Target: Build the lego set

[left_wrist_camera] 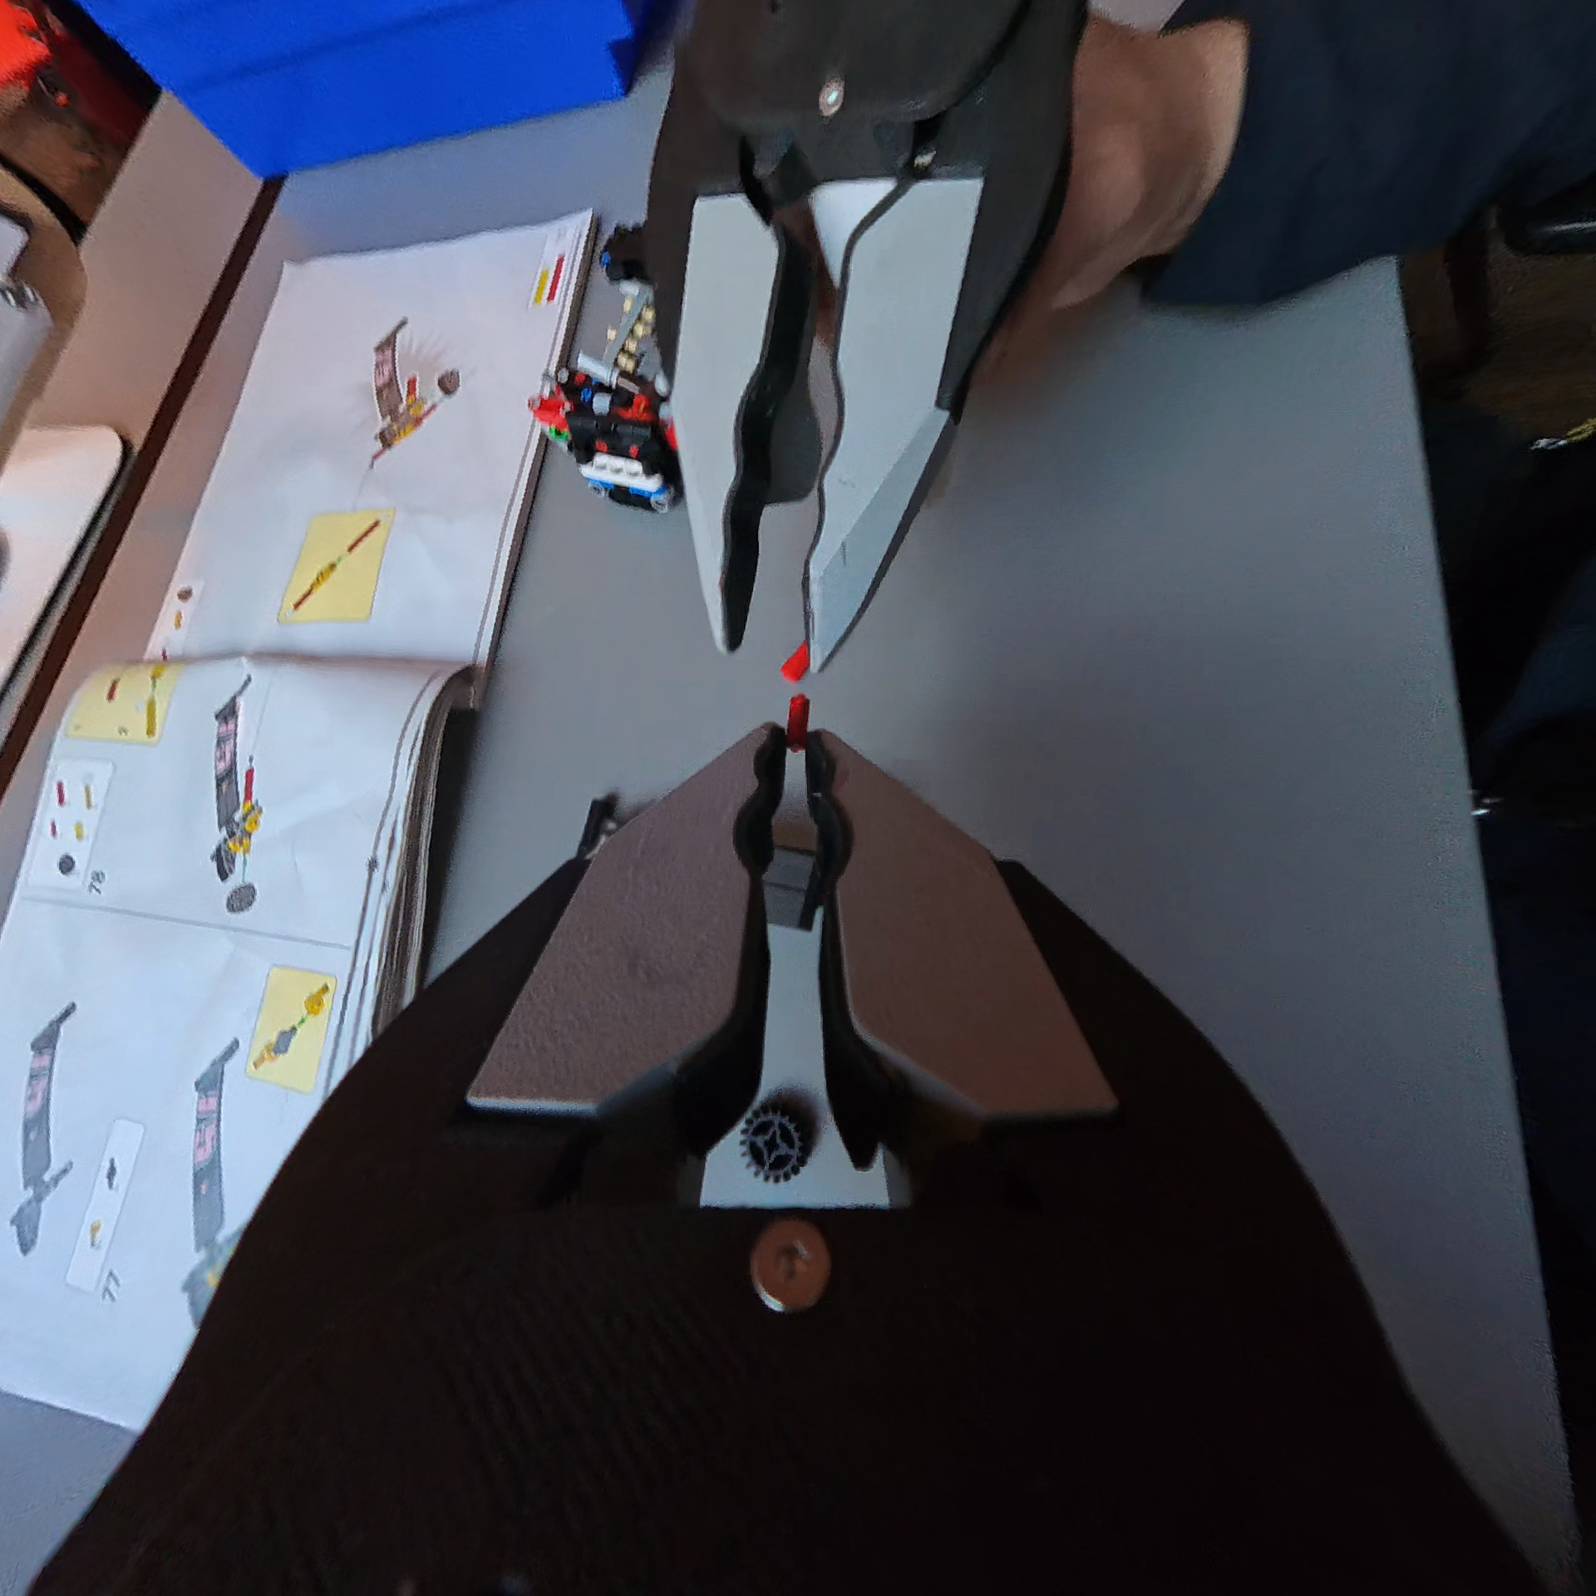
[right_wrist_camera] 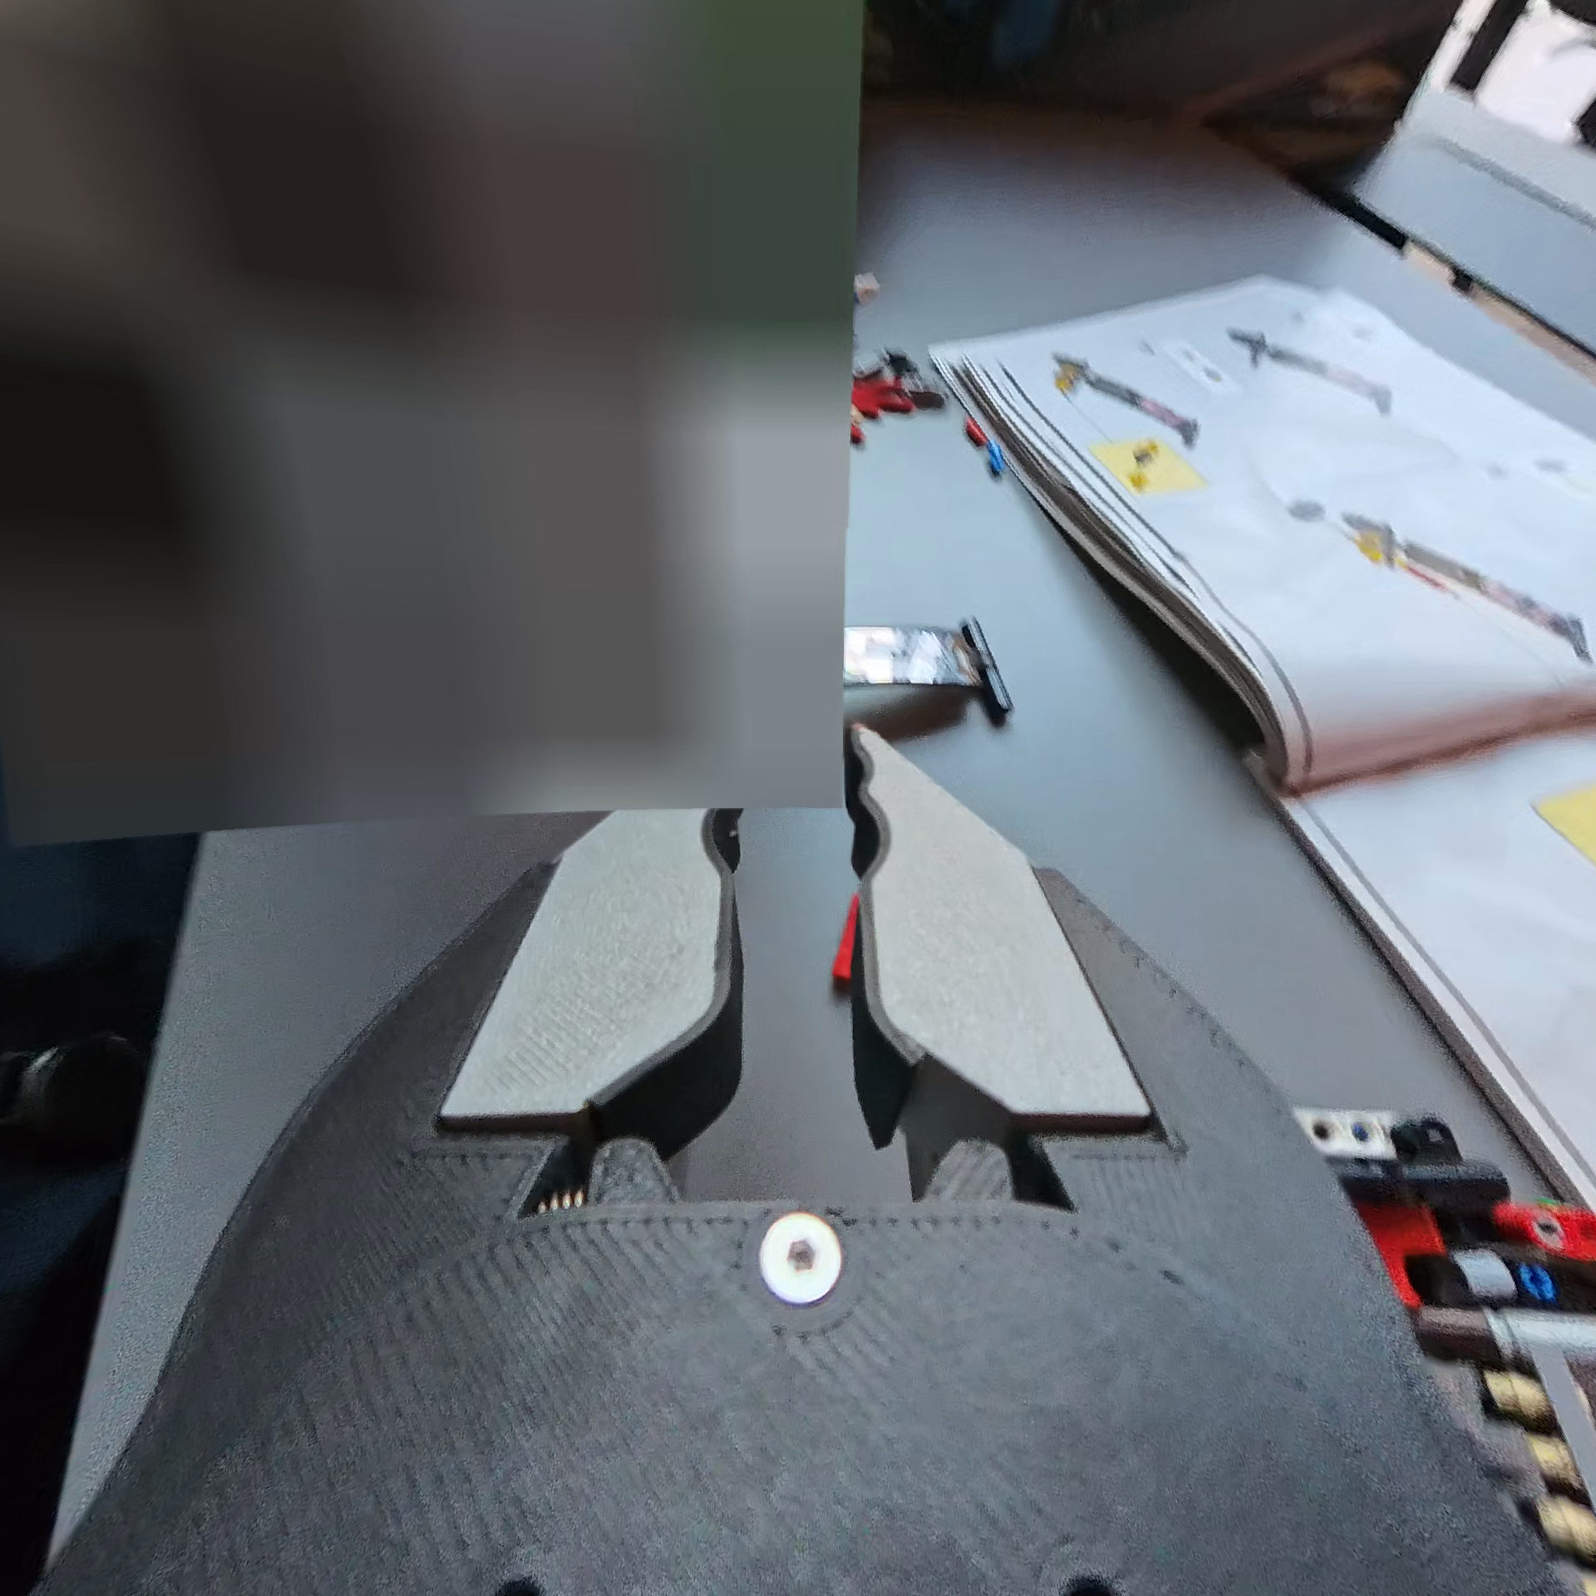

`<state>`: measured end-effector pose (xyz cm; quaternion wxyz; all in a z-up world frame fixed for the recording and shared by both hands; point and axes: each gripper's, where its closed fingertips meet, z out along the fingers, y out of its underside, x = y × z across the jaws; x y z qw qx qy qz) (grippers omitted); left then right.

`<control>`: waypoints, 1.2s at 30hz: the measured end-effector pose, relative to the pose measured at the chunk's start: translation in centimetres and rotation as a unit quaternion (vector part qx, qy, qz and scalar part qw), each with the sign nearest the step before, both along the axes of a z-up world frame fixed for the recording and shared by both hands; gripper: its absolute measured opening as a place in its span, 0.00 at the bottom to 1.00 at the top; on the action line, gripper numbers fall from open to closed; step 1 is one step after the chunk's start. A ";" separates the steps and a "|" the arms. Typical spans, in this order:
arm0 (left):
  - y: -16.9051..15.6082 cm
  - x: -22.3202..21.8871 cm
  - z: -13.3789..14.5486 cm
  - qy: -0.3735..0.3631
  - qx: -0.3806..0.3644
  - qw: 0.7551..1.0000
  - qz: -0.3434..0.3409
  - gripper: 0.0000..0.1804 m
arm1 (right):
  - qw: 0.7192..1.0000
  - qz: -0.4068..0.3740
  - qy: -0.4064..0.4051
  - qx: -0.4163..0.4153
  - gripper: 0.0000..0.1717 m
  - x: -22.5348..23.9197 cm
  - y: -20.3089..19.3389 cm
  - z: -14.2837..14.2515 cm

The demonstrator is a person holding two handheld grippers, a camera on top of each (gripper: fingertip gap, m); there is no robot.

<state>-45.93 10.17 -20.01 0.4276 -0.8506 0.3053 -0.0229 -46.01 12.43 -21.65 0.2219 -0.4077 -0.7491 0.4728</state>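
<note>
In the left wrist view my left gripper [left_wrist_camera: 795,741] is shut on a small red piece [left_wrist_camera: 797,718], which sticks out past the fingertips above the grey table [left_wrist_camera: 1166,777]. My right gripper [left_wrist_camera: 775,655] comes in from the top, tip to tip with the left, and its jaws stand apart. A second small red piece [left_wrist_camera: 794,663] lies against the tip of one right finger [left_wrist_camera: 851,587]; the other finger is clear of it. In the right wrist view my right gripper [right_wrist_camera: 794,829] is open, with a thin red piece [right_wrist_camera: 846,937] beside one finger's inner edge. A blurred patch hides the other fingertip.
An open instruction booklet [left_wrist_camera: 259,777] lies on the left, also in the right wrist view [right_wrist_camera: 1295,518]. A brick model [left_wrist_camera: 617,432] stands beside it. A blue box [left_wrist_camera: 389,69] is at the far end. A black gear [left_wrist_camera: 771,1144] and a grey piece [left_wrist_camera: 790,889] lie under my left gripper. Loose red pieces [right_wrist_camera: 881,397] lie farther off. Less than 4 cm separates the two grippers' tips.
</note>
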 end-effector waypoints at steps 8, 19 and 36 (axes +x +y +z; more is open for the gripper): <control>0.4 -1.5 -2.4 -0.043 -0.022 0.999 -0.009 0.01 | 0.979 -0.133 -0.085 0.128 0.13 2.0 3.6 -5.0; 0.3 -1.0 -2.6 -0.135 -0.047 0.989 -0.050 0.01 | 0.985 -0.106 -0.101 0.093 0.03 1.7 3.4 -5.8; 0.1 0.6 -2.8 -0.236 -0.092 0.967 -0.029 0.01 | 0.998 0.019 -0.010 0.062 0.02 2.2 -0.2 -2.9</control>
